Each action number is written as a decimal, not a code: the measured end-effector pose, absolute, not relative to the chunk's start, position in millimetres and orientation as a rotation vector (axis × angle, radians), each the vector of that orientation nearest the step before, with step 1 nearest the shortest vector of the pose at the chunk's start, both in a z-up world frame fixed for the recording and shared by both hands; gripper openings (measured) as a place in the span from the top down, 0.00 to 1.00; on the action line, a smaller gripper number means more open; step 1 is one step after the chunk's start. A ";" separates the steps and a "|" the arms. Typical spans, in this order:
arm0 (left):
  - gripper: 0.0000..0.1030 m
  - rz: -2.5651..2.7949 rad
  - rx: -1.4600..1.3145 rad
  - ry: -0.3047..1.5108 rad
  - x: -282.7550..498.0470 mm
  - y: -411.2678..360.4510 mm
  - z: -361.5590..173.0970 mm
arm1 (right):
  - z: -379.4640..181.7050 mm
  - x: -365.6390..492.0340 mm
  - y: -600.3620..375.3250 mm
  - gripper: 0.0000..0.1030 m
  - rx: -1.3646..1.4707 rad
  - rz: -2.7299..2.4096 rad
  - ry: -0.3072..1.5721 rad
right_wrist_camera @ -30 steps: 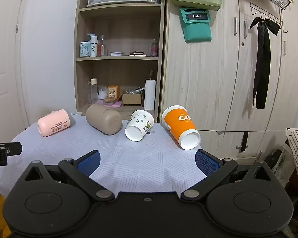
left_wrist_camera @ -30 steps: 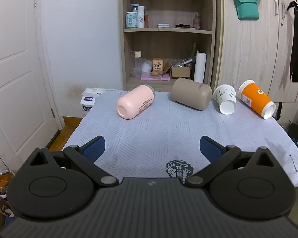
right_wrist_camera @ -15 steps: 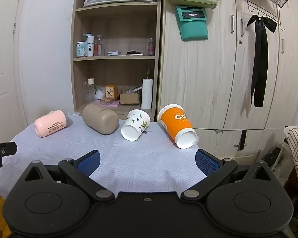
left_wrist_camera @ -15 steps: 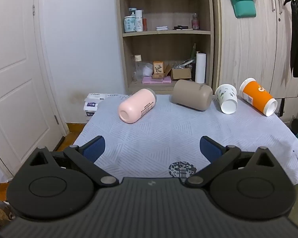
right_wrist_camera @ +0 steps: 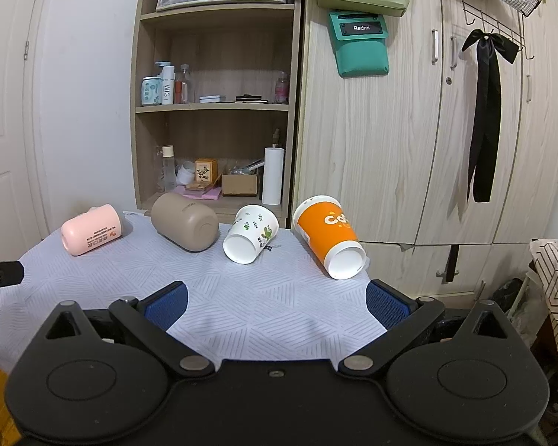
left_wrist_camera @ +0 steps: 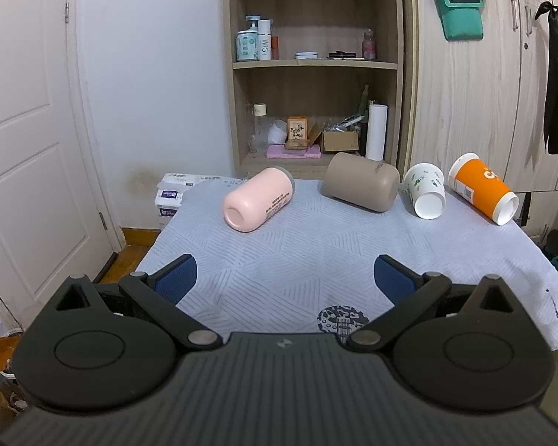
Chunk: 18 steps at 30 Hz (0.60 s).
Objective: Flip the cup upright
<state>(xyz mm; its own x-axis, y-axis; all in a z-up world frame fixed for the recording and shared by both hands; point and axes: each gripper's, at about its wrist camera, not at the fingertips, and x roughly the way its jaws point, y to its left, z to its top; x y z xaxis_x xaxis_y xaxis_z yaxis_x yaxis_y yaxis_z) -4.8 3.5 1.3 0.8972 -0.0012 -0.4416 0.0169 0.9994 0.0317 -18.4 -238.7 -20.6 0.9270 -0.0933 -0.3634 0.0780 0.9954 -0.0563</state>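
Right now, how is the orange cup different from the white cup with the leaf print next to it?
The orange cup is taller than the white cup and is plain orange with white lettering, while the white cup carries small green leaf prints. The orange cup lies at the right end of the row near the table edge; the white cup lies between it and the brown cup. Both are paper cups on their sides, untouched.

table [left_wrist_camera: 316, 260] — four cups lying in a row | shelf [left_wrist_camera: 312, 65] behind | door [left_wrist_camera: 29, 148] left
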 end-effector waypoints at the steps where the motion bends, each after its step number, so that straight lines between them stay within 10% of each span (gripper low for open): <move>1: 0.00 -0.009 0.035 0.457 -4.9 2.9 1.1 | -20.5 -18.0 -238.7 0.00 -0.042 -0.088 0.375; 18: 0.00 -0.005 0.038 0.458 -3.8 2.7 1.5 | -18.4 -17.5 -238.9 0.00 -0.053 -0.092 0.373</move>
<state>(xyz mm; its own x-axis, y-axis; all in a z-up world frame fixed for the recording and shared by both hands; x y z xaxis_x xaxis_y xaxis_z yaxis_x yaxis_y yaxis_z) -3.8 2.7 1.5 0.8968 0.0041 -0.4425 0.0132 0.9993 0.0360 -17.5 -238.9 -18.4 0.9272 -0.0994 -0.3610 0.0799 0.9944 -0.0686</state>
